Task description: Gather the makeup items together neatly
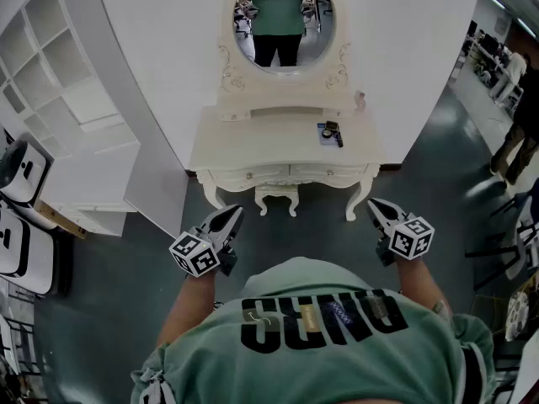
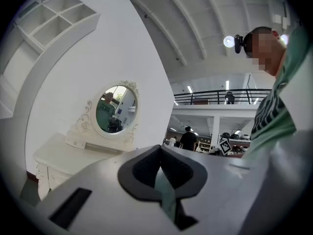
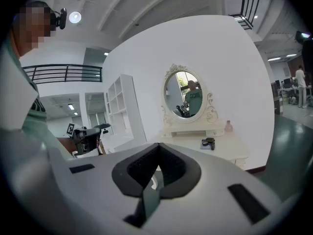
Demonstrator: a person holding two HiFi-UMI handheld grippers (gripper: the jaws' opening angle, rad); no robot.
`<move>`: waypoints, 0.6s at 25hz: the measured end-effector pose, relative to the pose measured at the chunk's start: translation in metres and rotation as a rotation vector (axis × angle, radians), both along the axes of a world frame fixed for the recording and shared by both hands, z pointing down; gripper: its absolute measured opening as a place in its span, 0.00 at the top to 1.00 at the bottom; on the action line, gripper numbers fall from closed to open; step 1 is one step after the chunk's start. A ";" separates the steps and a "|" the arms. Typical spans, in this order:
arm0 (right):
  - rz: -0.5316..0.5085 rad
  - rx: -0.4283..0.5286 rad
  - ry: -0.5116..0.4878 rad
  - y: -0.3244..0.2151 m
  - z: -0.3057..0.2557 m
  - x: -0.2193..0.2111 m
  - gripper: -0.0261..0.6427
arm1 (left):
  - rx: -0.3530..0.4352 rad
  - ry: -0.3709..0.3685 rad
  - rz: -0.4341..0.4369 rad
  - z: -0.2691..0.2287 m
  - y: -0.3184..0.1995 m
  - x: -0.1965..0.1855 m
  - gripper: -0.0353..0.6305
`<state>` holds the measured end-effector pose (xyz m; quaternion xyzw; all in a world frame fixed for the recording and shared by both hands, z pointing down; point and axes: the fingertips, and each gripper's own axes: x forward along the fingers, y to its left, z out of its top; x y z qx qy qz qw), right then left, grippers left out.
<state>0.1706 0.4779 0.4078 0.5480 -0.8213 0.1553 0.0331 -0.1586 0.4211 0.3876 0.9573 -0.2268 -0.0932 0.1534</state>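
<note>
A white dressing table with an oval mirror stands against the wall ahead. On its right side lie a few small dark makeup items, and a small pink bottle stands at the back right corner. The right gripper view shows the same items and the bottle. Both grippers are held low, well short of the table: my left gripper and my right gripper are shut with nothing between the pads. In the left gripper view the jaws meet at the tips.
A white cubby shelf unit stands left of the table. Chairs are at the far left, more chairs and a person at the right. Grey floor lies between me and the table.
</note>
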 end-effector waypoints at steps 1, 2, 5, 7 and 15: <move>-0.002 -0.001 0.002 0.000 0.001 0.003 0.98 | 0.002 0.002 -0.002 0.000 0.000 0.003 0.93; -0.004 -0.002 0.003 0.000 0.002 0.006 0.98 | 0.004 0.003 -0.003 0.000 0.001 0.006 0.93; -0.008 -0.003 0.006 0.001 0.002 0.013 0.98 | 0.005 0.004 -0.007 0.001 0.002 0.014 0.93; -0.012 0.000 0.009 0.001 0.000 0.017 0.98 | 0.004 0.004 -0.009 0.001 0.002 0.018 0.93; -0.044 -0.026 -0.012 0.008 0.005 0.032 0.98 | -0.005 -0.005 -0.006 0.001 0.004 0.046 0.93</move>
